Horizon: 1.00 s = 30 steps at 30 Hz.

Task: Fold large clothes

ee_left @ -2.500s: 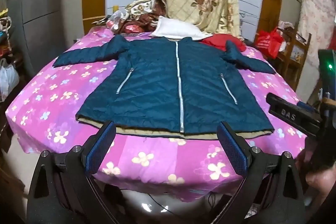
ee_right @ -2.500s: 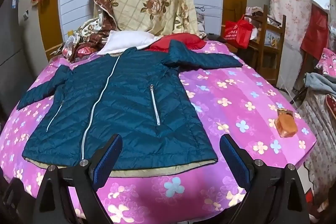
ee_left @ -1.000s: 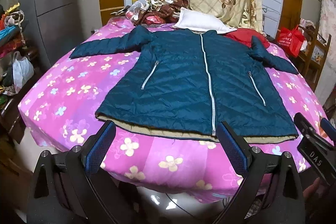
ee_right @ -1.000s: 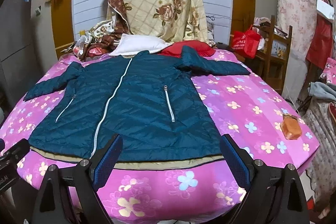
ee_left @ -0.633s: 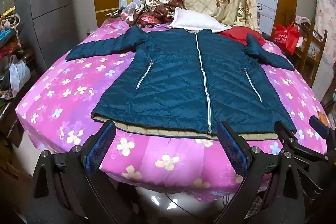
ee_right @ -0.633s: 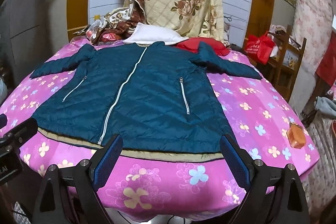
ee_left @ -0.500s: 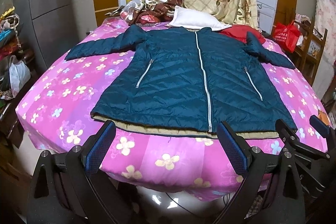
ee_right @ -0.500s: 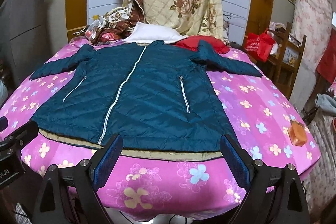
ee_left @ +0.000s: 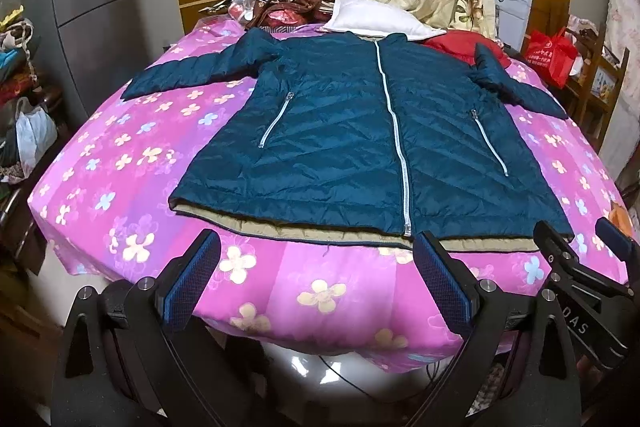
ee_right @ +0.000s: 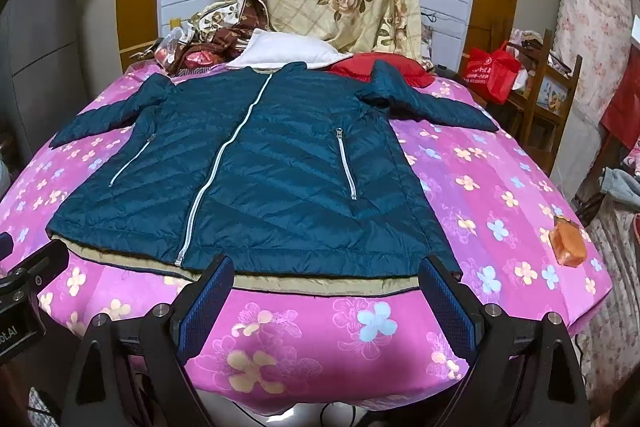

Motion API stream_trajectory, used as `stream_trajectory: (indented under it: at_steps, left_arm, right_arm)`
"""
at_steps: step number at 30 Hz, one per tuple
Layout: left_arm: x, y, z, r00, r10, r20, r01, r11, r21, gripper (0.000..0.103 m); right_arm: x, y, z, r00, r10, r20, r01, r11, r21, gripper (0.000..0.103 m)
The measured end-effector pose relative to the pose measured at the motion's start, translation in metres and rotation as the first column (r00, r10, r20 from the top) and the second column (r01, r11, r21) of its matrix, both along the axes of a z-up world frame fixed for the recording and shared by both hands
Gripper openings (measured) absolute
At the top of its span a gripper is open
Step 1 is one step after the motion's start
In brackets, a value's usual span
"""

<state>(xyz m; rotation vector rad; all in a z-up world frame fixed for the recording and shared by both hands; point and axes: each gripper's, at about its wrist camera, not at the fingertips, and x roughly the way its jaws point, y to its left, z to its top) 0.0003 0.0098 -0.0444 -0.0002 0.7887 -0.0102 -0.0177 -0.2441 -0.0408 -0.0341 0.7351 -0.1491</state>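
1. One teal quilted jacket lay flat and face up on a round table covered by a pink flowered cloth, zipped shut, with both sleeves spread outward and its collar at the far side.
2. The jacket's hem, with a tan lining showing beneath it, lay along the near edge of the table.
3. The left gripper hovered just in front of the hem, its blue-padded jaws spread wide and holding nothing.
4. The right gripper hovered beside it at the same edge (jaws also wide apart and empty).
5. A white pillow and a red cushion sat behind the collar.
6. A small orange packet rested on the cloth, well apart from the jacket on the right side.
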Motion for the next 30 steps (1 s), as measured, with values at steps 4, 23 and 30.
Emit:
stream_trajectory:
  at_steps: [4, 23, 30]
  left_arm:
    - [0.000, 0.001, -0.002, 1.000, -0.001, -0.003, 0.001, 1.000, -0.001, 0.097]
    - [0.009, 0.001, -0.018, 1.000, 0.015, -0.026, -0.013, 0.998, 0.069, 0.097]
    - [0.011, -0.001, -0.023, 0.998, -0.006, -0.055, 0.009, 0.999, 0.052, 0.097]
  right_arm:
    - [0.001, -0.001, -0.001, 1.000, -0.004, -0.006, 0.004, 1.000, 0.004, 0.092]
    - [0.005, 0.000, -0.010, 0.999, 0.004, -0.037, -0.003, 1.000, 0.004, 0.092]
    - [0.007, 0.002, -0.013, 0.999, 0.009, -0.049, -0.009, 1.000, 0.005, 0.092]
